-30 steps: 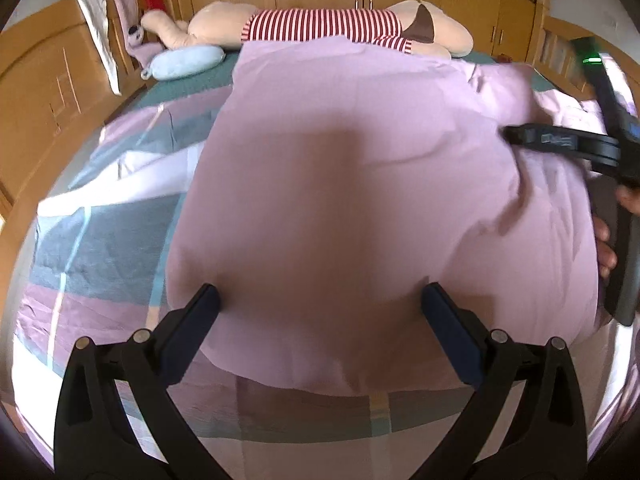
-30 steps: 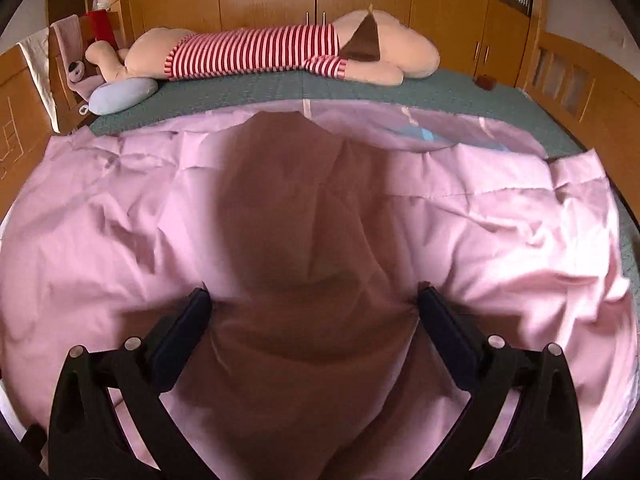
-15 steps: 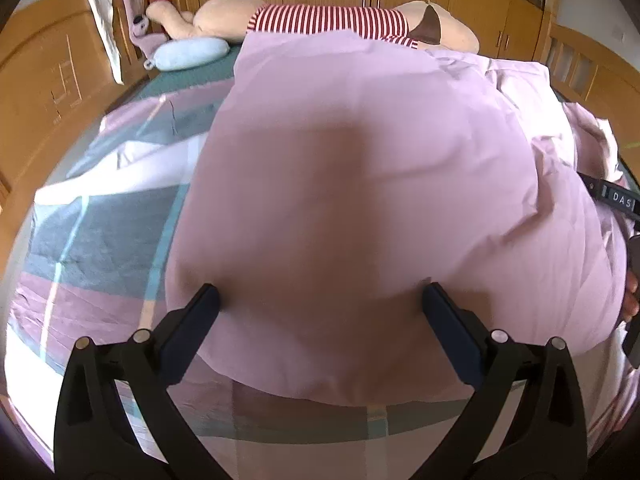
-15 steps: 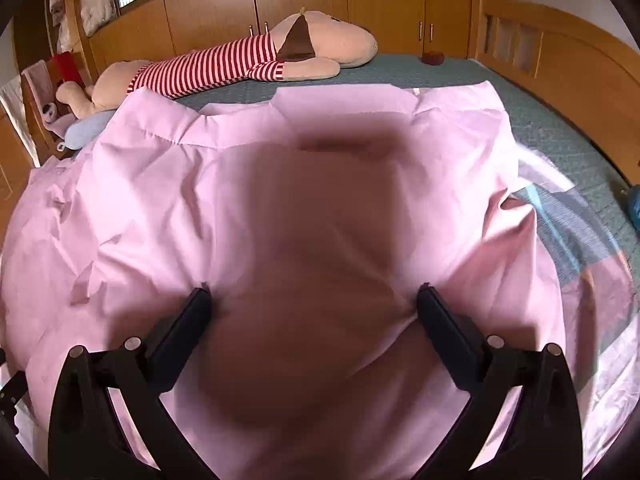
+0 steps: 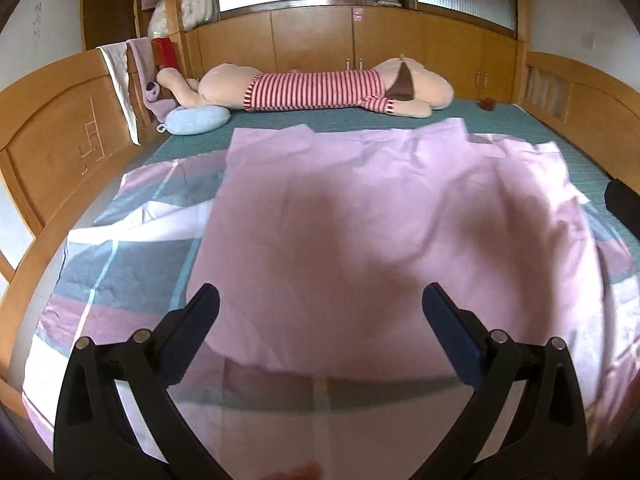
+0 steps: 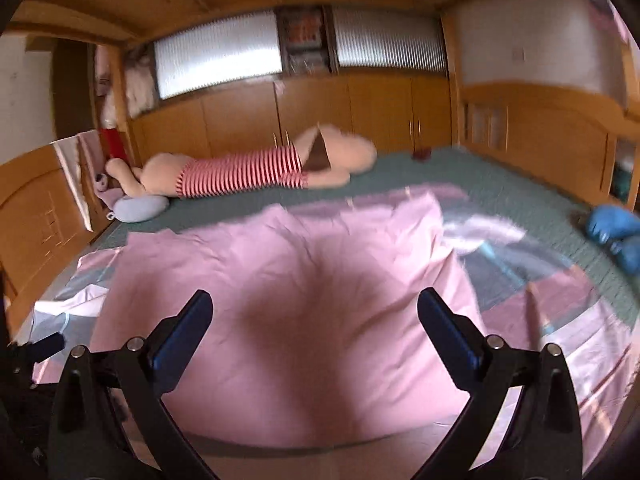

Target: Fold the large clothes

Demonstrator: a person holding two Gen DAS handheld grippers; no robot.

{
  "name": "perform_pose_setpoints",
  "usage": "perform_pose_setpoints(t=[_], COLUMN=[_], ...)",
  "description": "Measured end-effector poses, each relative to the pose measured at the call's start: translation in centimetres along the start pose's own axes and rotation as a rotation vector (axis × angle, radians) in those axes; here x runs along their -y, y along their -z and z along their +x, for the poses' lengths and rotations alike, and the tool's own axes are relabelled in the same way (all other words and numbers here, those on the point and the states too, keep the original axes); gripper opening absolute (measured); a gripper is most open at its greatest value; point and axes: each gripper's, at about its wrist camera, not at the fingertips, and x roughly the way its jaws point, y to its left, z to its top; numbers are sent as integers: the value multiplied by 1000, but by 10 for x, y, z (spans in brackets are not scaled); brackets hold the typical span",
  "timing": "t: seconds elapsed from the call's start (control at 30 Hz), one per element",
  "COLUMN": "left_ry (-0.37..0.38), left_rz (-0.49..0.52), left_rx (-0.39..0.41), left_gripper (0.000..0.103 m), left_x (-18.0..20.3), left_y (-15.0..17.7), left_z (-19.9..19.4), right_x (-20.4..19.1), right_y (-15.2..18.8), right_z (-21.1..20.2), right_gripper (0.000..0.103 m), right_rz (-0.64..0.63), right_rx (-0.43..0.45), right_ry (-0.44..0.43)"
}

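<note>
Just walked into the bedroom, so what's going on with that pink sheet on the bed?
A person holds a gripper in each hand over a pink sheet spread across the bed. The left gripper and right gripper are both open and hold nothing. A striped plush toy lies at the far side.

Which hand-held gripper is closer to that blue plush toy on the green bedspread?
Right. The blue plush toy lies just right of the right hand-held gripper; the left hand-held gripper sits over the pink sheet's other side, toy out of view.
</note>
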Motion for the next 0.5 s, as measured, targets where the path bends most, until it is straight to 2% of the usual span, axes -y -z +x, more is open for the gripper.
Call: perform_pose_setpoints(t=[0.17, 0.27, 0.37, 0.5], left_ry=[-1, -52, -54, -38], left_rz=[-19, -1, 12, 24], left_rx=[41, 98, 93, 66], left_gripper=[101, 101, 101, 101], left_x=[11, 22, 28, 32], left_y=[15, 27, 36, 38], left_z=[-52, -75, -77, -77], right_x=[0, 1, -1, -12], right_y=[16, 21, 26, 31], right_z=[-32, -39, -45, -56], right_gripper=[102, 102, 102, 102], right_rz=[-5, 2, -1, -51], right_rx=[-4, -41, -55, -22], right_ry=[1, 39, 24, 50])
